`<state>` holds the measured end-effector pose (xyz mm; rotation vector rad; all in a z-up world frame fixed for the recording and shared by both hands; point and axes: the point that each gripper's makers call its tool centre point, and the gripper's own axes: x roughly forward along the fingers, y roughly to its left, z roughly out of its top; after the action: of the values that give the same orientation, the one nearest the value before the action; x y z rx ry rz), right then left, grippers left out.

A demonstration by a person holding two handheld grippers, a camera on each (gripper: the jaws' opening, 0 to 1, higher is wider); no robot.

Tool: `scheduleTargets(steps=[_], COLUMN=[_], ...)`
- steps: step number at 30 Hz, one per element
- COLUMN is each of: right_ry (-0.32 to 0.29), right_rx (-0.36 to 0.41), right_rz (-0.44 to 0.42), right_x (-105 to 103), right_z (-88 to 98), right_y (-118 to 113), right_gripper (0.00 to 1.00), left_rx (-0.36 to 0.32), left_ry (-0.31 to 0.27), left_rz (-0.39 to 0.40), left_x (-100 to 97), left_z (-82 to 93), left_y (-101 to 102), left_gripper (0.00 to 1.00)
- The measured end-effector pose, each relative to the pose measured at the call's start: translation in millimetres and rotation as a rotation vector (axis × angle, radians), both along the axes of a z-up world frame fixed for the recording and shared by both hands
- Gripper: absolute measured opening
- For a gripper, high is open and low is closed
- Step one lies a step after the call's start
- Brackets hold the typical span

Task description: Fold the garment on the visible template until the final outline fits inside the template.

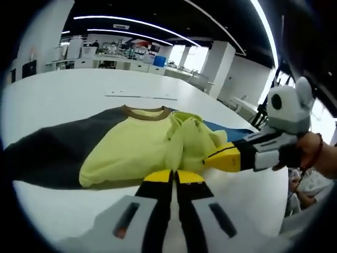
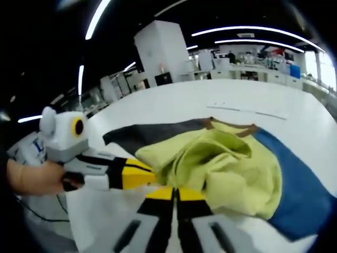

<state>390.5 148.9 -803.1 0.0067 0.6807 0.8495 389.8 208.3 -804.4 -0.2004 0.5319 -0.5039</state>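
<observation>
Now garment [image 1: 131, 145] lying sideways, collar [image 1: 146, 112] pointing away, long axis left-right

Both views: low, close over the white worktop [image 1: 63, 95], facing the shared yellow, grey and blue knit garment [image 1: 137, 147] from its hem side.

Across the white table [image 1: 63, 95], a thin pale strip [image 1: 141, 96] lies flat at twelve o'clock. Farther off at eleven o'clock stand cluttered desks [image 1: 113, 58] and a blue bin [image 1: 160, 61]. Long ceiling light strips [image 1: 126, 20] run overhead, and a white square pillar [image 2: 163, 50] rises at eleven o'clock.
</observation>
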Motion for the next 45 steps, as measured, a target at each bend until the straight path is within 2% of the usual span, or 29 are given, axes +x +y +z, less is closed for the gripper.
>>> scheduleTargets(steps=[3, 17, 26, 36, 45], right_ry=[0.002, 0.028, 0.012, -0.001, 0.001], right_rx=[0.017, 0.043, 0.019, -0.001, -0.004], right_rz=[-0.005, -0.026, -0.049, -0.059, -0.083], right_x=[-1.4, -21.4, -25.4, -32.8, -42.6], right_z=[7.2, 20.6, 27.1, 35.4, 39.8], right_y=[-5.7, -38.3, -61.7, -74.6, -85.7], right_gripper=[0.0, 0.0, 0.0, 0.0, 0.0], left_rx=[-0.019, -0.023, -0.027, -0.002, 0.043], left_ry=[-0.012, -0.063, -0.091, -0.117, -0.115], left_rz=[0.008, -0.014, 0.017, 0.038, 0.036], left_x=[-2.9, -21.6, -29.5, -44.3, -61.9], left_z=[8.2, 40.9, 58.1, 74.9, 80.1], left_y=[6.2, 15.5, 41.9, 69.2, 88.2], left_gripper=[0.0, 0.0, 0.0, 0.0, 0.0])
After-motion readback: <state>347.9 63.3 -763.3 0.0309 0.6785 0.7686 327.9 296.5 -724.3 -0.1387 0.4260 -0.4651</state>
